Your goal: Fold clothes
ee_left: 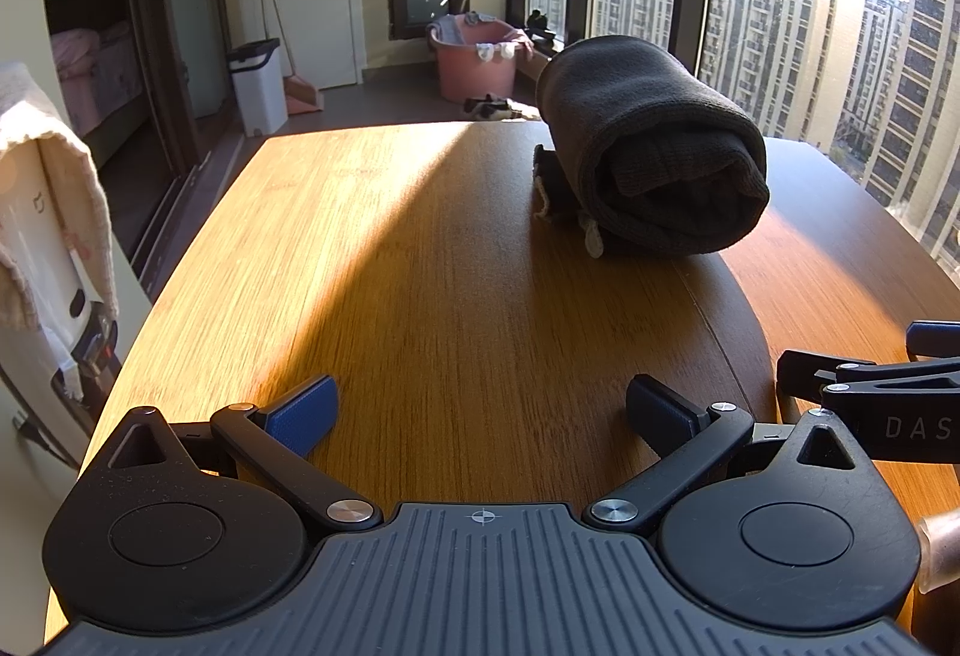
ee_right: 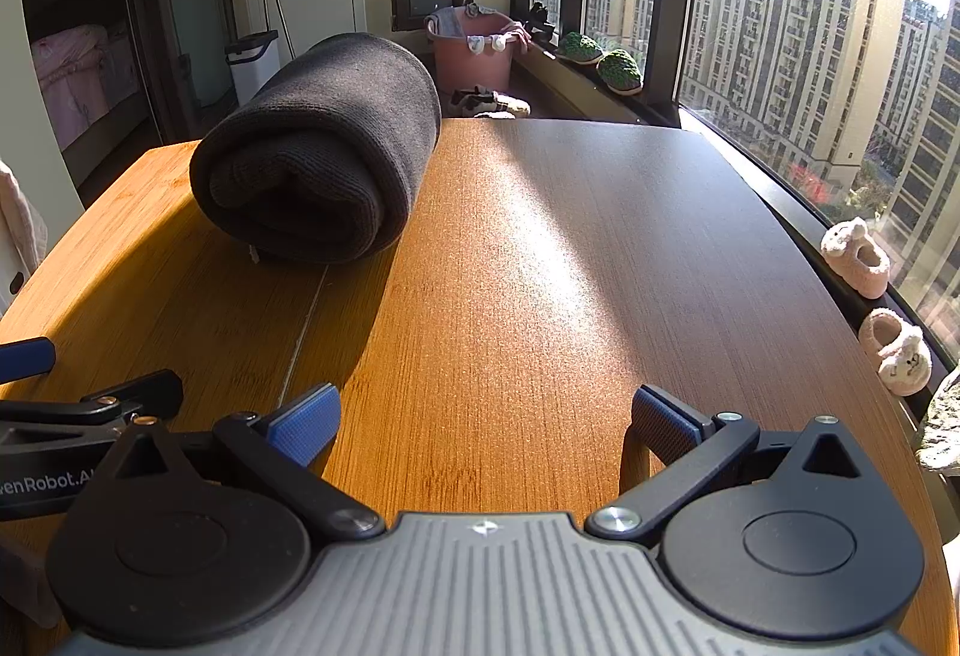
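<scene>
Grippers, left [ee_left: 480, 413] and right [ee_right: 486, 416], spread apart, empty; rolled garment [ee_left: 654, 146] looks loose, nudging may unroll it.

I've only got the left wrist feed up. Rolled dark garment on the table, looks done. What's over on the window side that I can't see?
Observer: On the sill beside the table sit two pale fluffy slippers, which your view lacks.
Operator: Anything else on the sill?
Observer: Two green slippers farther back, near the pink tub.
Operator: And the right gripper, holding anything?
Observer: No. The right gripper is open over bare wood, apart from the rolled dark garment. The left gripper is open too.
</scene>
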Available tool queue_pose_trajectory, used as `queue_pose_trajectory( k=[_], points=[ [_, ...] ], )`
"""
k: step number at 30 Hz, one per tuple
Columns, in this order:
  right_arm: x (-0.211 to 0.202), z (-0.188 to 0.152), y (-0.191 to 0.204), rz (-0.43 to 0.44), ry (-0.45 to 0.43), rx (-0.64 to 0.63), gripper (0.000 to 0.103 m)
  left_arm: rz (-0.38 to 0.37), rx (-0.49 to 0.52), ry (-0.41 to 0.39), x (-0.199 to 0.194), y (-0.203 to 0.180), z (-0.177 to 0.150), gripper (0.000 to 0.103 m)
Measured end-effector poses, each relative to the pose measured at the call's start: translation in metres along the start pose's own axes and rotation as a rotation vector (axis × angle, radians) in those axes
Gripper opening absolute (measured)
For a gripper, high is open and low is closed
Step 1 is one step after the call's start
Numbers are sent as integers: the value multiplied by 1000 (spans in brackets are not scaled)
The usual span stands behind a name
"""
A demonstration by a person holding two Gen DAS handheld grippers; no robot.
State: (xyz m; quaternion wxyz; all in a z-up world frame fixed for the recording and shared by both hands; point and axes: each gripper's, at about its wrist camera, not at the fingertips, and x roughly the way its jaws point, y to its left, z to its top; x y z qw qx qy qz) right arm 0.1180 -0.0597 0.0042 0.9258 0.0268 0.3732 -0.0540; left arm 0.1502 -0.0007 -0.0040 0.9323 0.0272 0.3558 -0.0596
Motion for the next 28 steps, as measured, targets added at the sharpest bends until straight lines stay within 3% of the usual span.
queue_pose_trajectory(
  k=[6, 28],
  points=[
    [0, 0, 0, 5, -3, -5, 103, -19, 10, 8, -2, -1, -1, 103],
    [1, -2, -1, 4, -5, -4, 103, 20, -19, 1, 2, -2, 0, 103]
  ],
)
